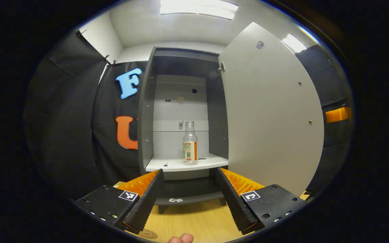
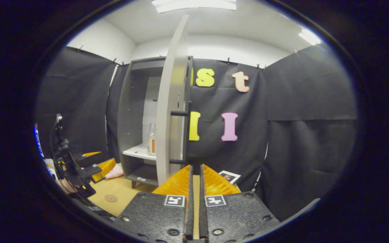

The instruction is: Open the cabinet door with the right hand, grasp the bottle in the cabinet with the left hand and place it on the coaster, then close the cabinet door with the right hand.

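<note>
So the bottle (image 1: 190, 143) is a small clear plastic one, no cap on as far as I can see, with a label wrapped round its lower half in white, orange and a bit of green. It looks empty, or close to it. It's standing on the white shelf (image 1: 181, 164) inside the cabinet (image 1: 146, 111), a bit right of the middle and near the front edge, touching nothing else. In the right gripper view I catch it again (image 2: 151, 139), peeking out from behind the door edge.

The cabinet is grey outside with a pale back panel, and there's a darker lower shelf under the white one. Its door (image 1: 272, 111) is swung wide open to the right; from the right gripper view I'm looking at that door (image 2: 171, 104) nearly edge-on, with a dark bar handle (image 2: 180, 113) sticking out. The bench (image 1: 194, 221) is light wood, and a round brown coaster (image 2: 110, 198) lies flat on it, well apart from the cabinet. Black cloth hangs all round the booth, white ceiling with light panels above.

The bottle is upright, long axis vertical, neck pointing at the ceiling.

My left claw (image 1: 190, 194) is spread wide with nothing in it, aimed at the cabinet opening, bottle centred between the fingers but farther off. My right claw (image 2: 194, 182) is closed down to a thin slit, gripping nothing, sitting just below the door's edge.
</note>
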Motion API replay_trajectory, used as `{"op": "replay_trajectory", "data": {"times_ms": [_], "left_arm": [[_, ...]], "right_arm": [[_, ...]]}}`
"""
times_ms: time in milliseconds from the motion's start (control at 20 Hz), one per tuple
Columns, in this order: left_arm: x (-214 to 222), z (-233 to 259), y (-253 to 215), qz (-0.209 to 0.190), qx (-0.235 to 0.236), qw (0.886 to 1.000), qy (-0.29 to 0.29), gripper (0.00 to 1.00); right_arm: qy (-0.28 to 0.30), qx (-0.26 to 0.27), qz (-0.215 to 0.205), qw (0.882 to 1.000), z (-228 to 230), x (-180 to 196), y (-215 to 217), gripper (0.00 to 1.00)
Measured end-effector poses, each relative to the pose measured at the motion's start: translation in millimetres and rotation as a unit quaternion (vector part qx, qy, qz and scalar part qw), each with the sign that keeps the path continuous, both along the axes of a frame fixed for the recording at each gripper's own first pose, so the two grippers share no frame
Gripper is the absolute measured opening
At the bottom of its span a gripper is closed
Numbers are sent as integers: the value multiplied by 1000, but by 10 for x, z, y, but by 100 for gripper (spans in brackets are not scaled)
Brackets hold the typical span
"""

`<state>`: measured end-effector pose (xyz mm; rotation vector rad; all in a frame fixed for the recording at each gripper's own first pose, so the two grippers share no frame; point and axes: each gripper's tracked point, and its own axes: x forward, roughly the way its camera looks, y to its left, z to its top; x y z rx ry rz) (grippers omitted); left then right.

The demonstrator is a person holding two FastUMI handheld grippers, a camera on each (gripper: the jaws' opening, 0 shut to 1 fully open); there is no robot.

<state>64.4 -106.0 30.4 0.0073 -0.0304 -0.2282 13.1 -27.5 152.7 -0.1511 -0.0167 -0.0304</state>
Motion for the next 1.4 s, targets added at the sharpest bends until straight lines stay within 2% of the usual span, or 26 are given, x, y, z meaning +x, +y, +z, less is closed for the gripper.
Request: {"op": "replay_trajectory", "data": {"times_ms": [100,150,200,250,300,400,600,800,850,900,950,1000,1050,1100,1150,1200,1250,1300,1400], "left_arm": [[281,166,-124,-11,3,1000,-11,94],[437,259,-172,-15,7,1000,-22,95],[577,336,-218,-16,13,999,-31,95],[747,407,-271,-19,15,999,-37,94],[886,442,-313,-23,14,999,-37,95],[1170,510,-343,-26,4,999,-31,96],[1767,597,-300,-1,9,999,-31,96],[2363,454,-307,19,43,999,-9,96],[2478,384,-290,25,50,998,0,96],[2570,296,-288,27,51,998,11,89],[2628,244,-288,29,50,998,17,96],[2687,240,-277,31,49,998,18,96],[2730,235,-261,32,48,998,16,96],[2738,240,-240,35,49,998,10,95],[2766,260,-249,31,50,998,4,88],[2798,282,-275,25,50,998,3,72],[2784,299,-279,24,48,999,3,67],[2795,315,-274,23,46,999,3,50],[2725,321,-294,14,41,999,7,46]], "right_arm": [[12,4,-28,1000,-187,36,-185,46],[17,12,-24,999,-283,87,-166,68],[20,23,-27,999,-351,132,-174,76],[22,33,-28,999,-398,161,-207,89],[22,43,-30,998,-435,198,-223,93],[16,61,-26,998,-488,246,-238,95],[-12,95,-16,995,-464,285,-312,97],[-1,95,-27,995,-535,291,-499,96],[-2,95,-30,995,-523,293,-532,94],[-2,95,-37,995,-514,290,-588,92],[0,94,-42,995,-538,289,-619,89],[1,93,-47,995,-546,287,-646,92],[0,93,-54,994,-544,282,-684,89],[0,96,-55,994,-550,280,-704,92],[2,101,-56,993,-573,288,-709,89],[4,106,-55,993,-588,298,-717,92],[8,110,-53,992,-615,316,-721,92],[11,112,-52,992,-635,323,-721,92],[14,112,-49,992,-648,339,-698,92]]}}
